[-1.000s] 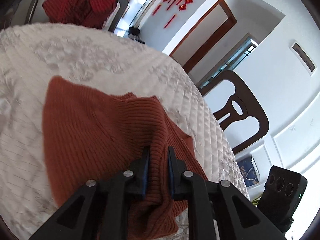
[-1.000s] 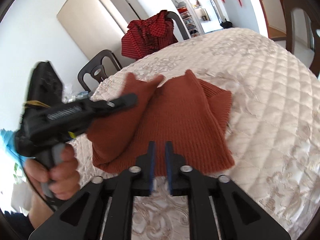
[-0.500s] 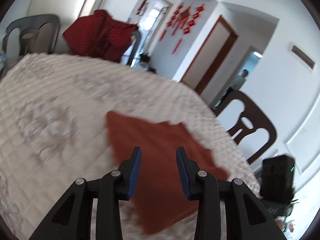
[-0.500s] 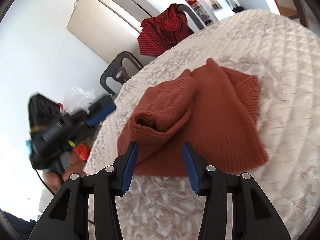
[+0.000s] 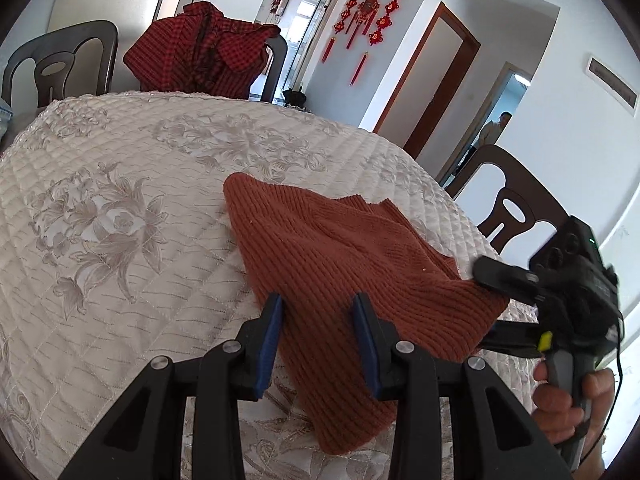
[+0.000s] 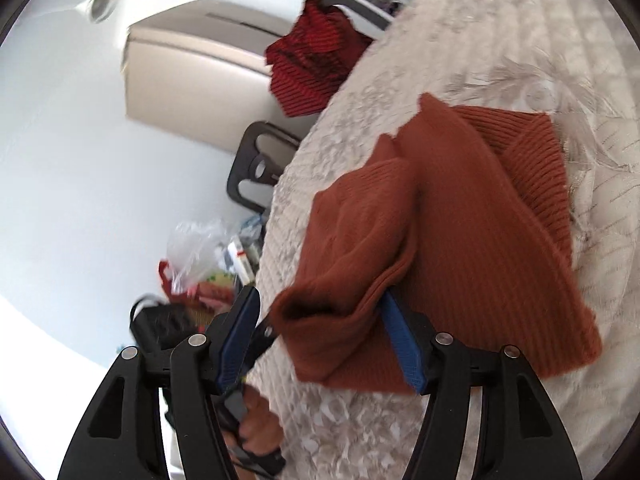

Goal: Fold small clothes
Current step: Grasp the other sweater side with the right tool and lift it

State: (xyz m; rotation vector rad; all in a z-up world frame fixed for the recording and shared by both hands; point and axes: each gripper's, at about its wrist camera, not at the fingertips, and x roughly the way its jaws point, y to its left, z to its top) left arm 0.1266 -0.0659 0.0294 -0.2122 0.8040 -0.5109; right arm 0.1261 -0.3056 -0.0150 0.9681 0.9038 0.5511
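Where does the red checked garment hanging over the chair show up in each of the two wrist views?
Left wrist: the red checked garment hangs at the top, left of centre, beyond the table's far edge.
Right wrist: it is at the top centre, blurred, left of the tilted table edge.
Shared landmark: the rust knit sweater lying on the quilted table.
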